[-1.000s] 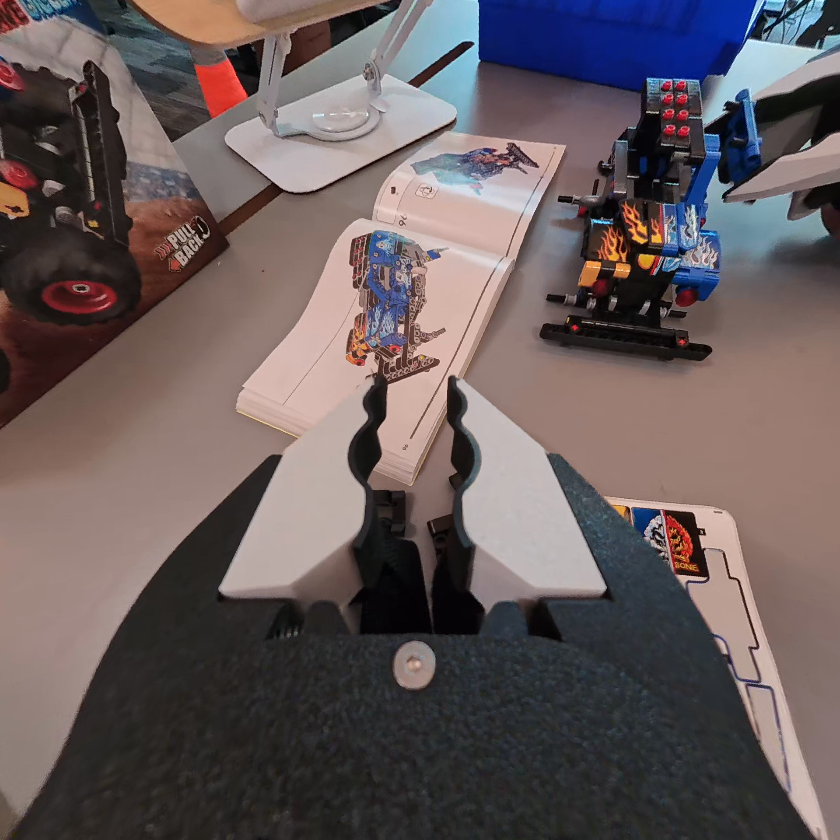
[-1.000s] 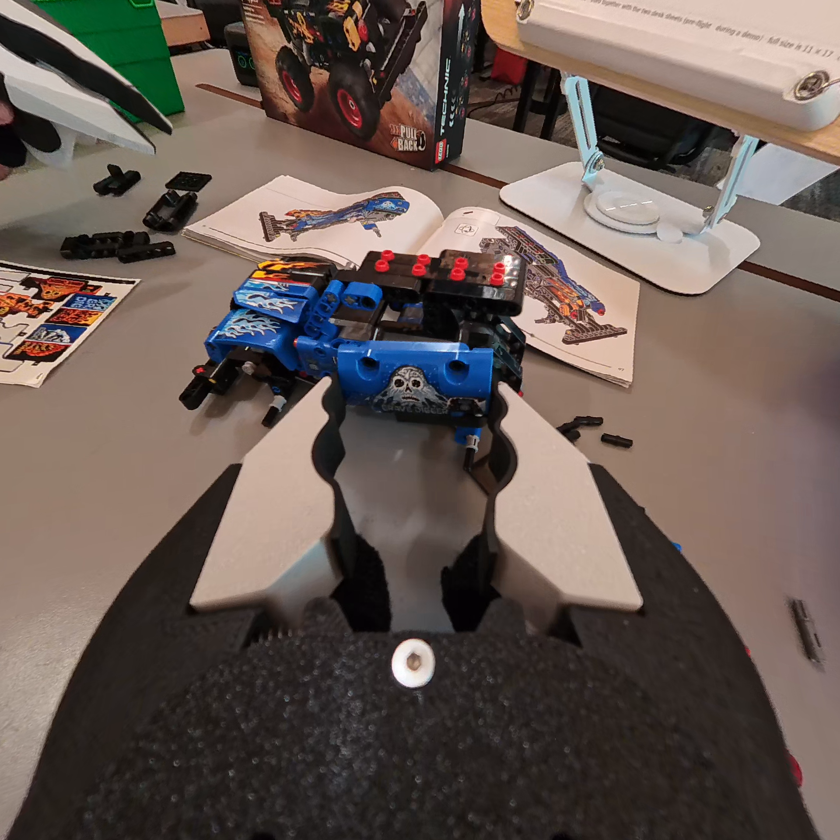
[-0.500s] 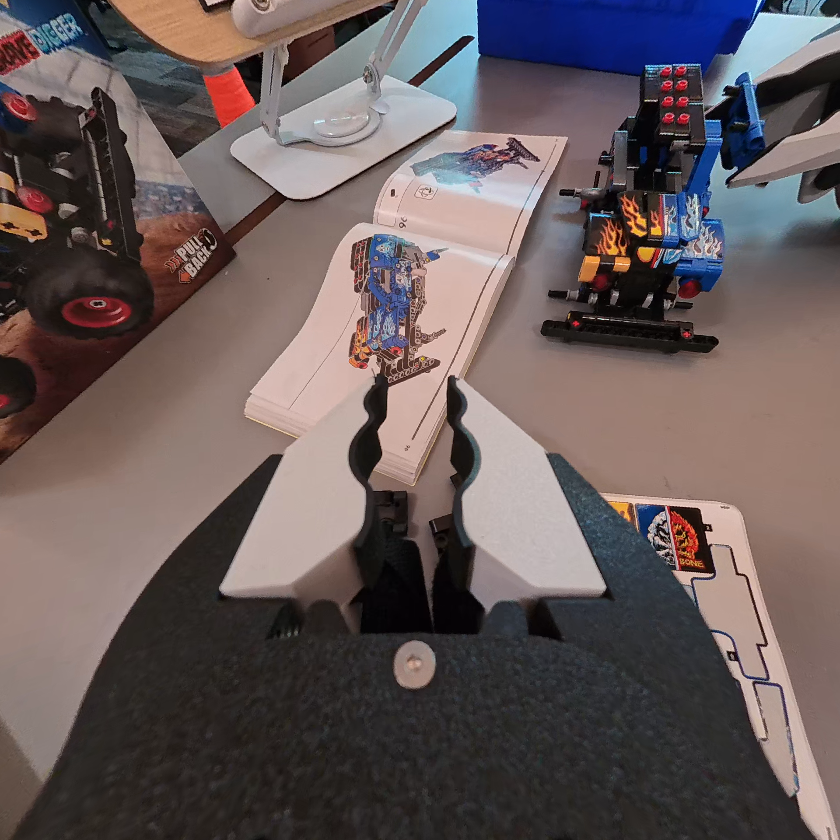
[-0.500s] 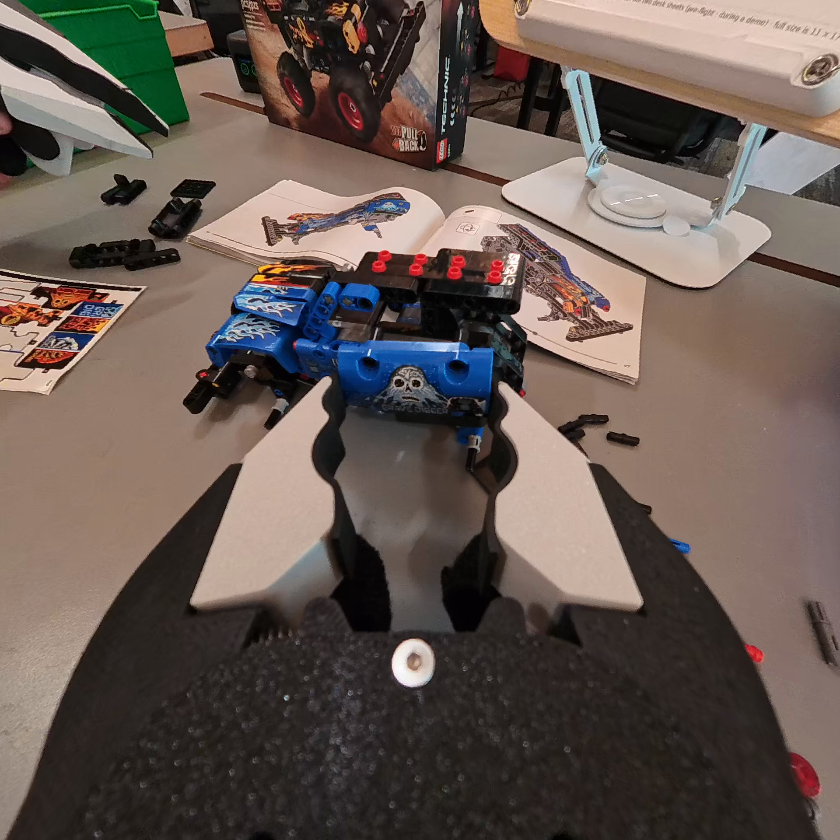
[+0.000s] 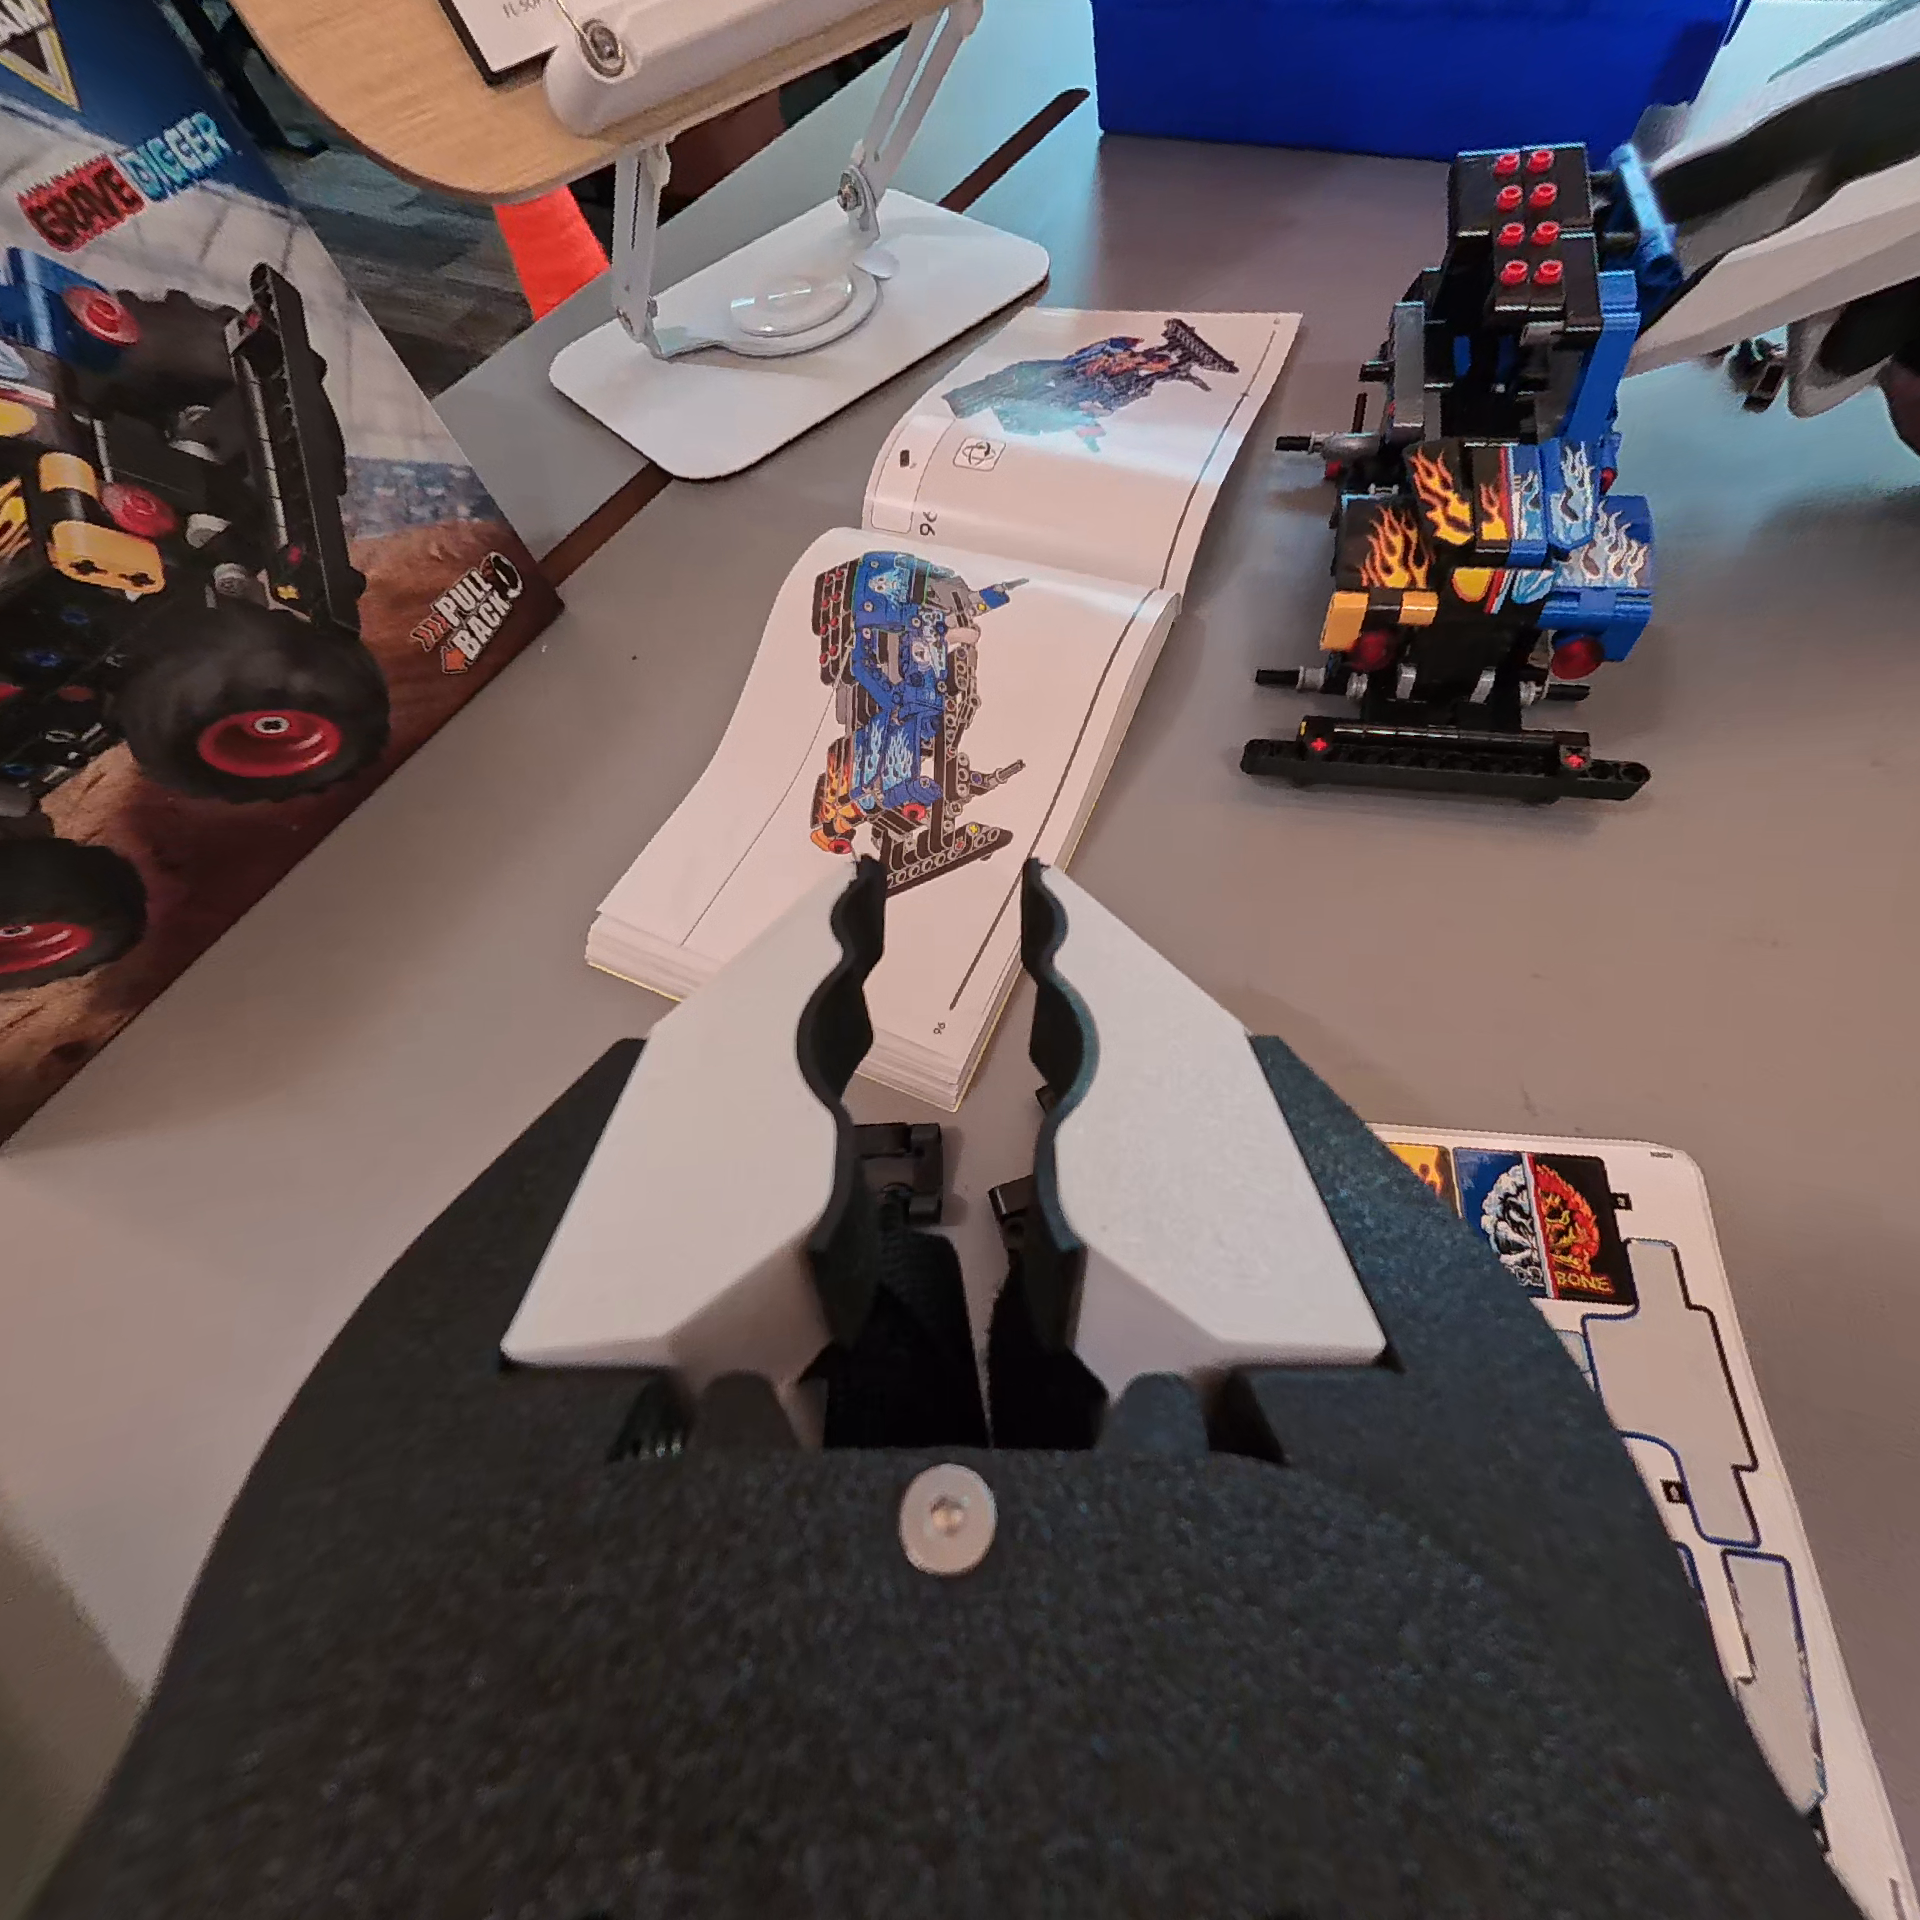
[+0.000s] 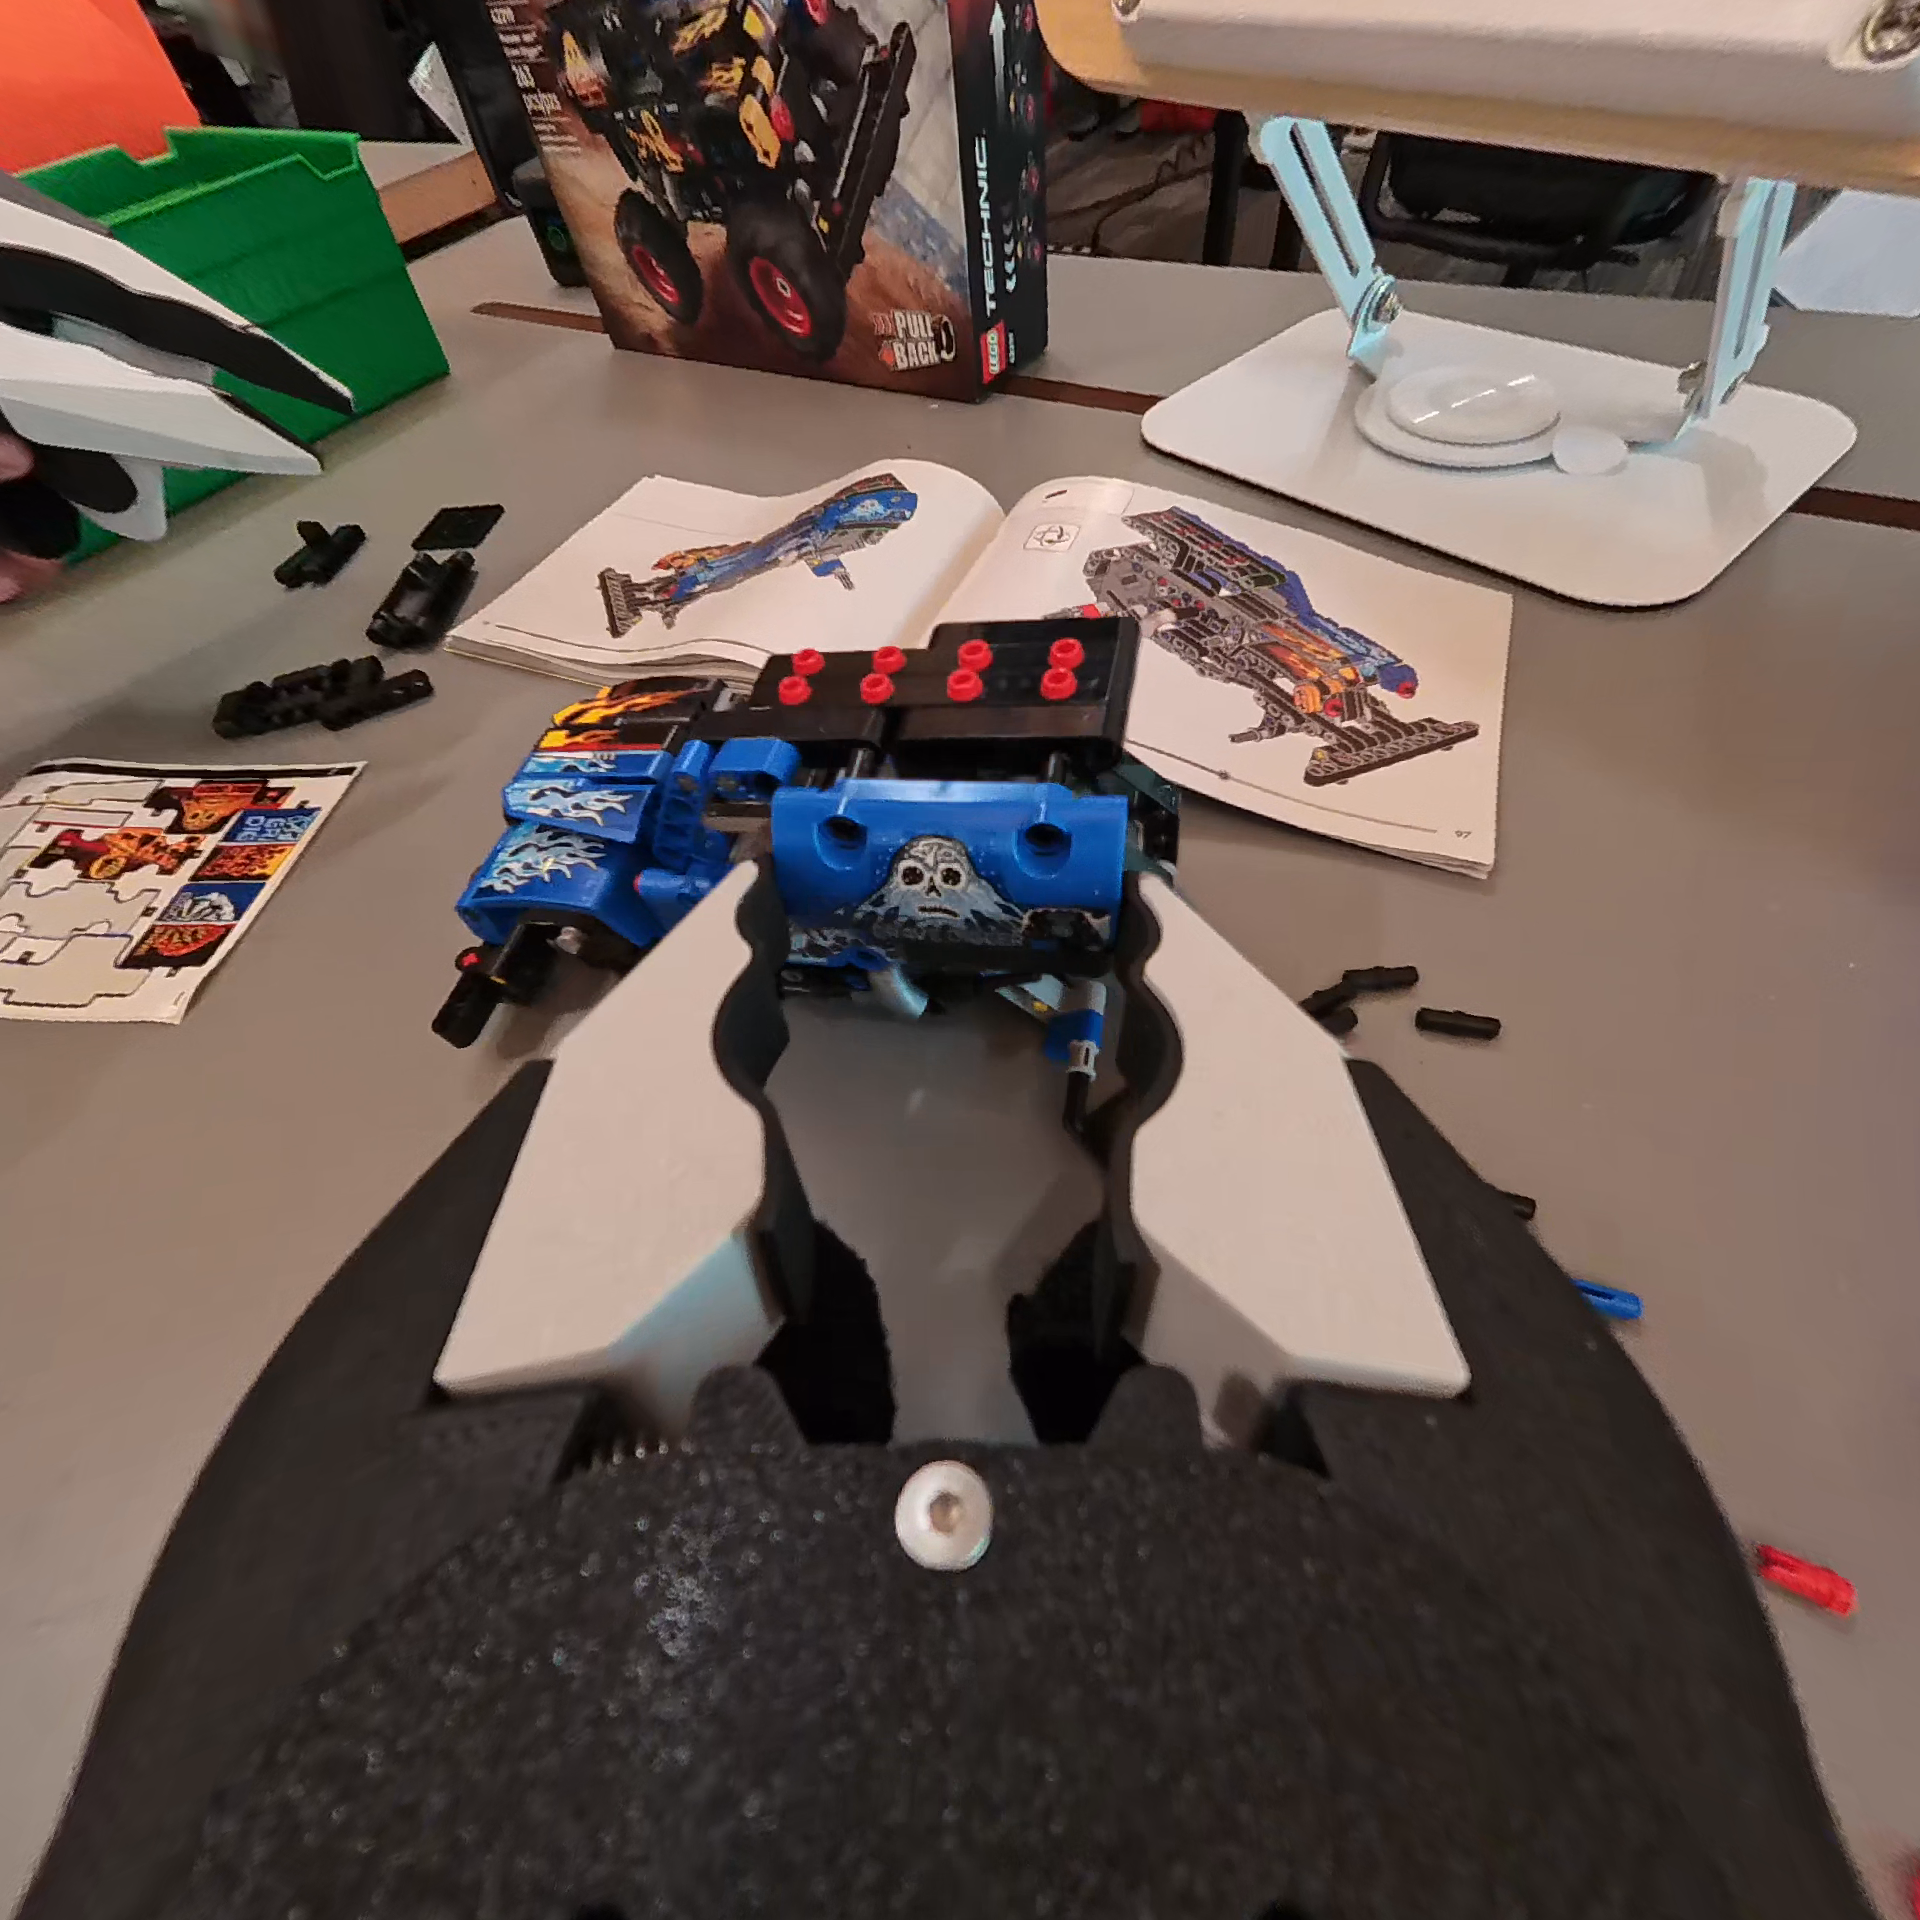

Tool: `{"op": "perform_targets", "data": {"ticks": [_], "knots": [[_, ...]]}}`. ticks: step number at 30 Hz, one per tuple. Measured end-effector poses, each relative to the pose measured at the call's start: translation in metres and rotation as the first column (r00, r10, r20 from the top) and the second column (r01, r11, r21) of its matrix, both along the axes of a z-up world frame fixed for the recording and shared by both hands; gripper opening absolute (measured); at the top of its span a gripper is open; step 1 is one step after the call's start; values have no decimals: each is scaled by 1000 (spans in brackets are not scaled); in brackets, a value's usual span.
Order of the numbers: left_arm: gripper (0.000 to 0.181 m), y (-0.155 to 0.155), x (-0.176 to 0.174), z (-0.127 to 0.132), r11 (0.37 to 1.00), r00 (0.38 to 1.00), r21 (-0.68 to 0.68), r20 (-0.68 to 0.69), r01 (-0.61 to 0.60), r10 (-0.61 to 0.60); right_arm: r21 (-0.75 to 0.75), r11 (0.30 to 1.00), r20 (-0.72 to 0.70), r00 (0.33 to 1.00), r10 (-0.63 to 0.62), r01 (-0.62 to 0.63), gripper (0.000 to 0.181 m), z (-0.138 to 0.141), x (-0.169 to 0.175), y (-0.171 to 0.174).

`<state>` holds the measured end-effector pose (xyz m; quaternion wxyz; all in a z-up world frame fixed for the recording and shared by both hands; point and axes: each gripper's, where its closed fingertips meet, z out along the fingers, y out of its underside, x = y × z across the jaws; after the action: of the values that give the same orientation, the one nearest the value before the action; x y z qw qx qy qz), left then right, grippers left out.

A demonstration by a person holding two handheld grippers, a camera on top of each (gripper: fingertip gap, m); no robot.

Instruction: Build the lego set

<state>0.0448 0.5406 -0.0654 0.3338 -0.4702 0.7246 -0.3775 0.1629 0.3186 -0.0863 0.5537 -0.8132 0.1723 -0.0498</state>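
Observation:
The partly built blue and black lego truck [image 6: 862, 790] with flame stickers and red studs stands on the grey table [image 6: 1662, 935]. It also shows in the left wrist view [image 5: 1475, 540]. My right gripper [image 6: 940, 888] has its fingers on both sides of the truck's blue skull rear panel [image 6: 945, 862]. It also shows at the top right of the left wrist view [image 5: 1787, 208]. My left gripper [image 5: 948, 883] is slightly open and empty, above small black lego pieces [image 5: 904, 1164] on the table. In the right wrist view it hovers at the far left [image 6: 208, 384].
The open instruction booklet [image 6: 1039, 582] lies behind the truck. Also around are a sticker sheet [image 6: 156, 873], several black parts [image 6: 322, 696], loose pins [image 6: 1455, 1023], a red pin [image 6: 1803, 1590], the set's box [image 6: 790, 177], a white stand [image 6: 1507, 457], a green bin [image 6: 260, 249] and a blue bin [image 5: 1403, 62]. Across from one pair of fingers to the other is roughly 25 cm.
The right wrist view has tilted while the truck's rear panel stays between my right fingers. My left gripper has drifted slightly, with its opening unchanged.

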Motion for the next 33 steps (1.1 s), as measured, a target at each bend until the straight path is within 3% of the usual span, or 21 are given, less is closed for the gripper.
{"op": "perform_targets", "data": {"ticks": [33], "knots": [[24,-4,0,-6,999,1000,42,-19,10,-9,-19,999,34,999,29,-29,62,0,-6,6]]}}
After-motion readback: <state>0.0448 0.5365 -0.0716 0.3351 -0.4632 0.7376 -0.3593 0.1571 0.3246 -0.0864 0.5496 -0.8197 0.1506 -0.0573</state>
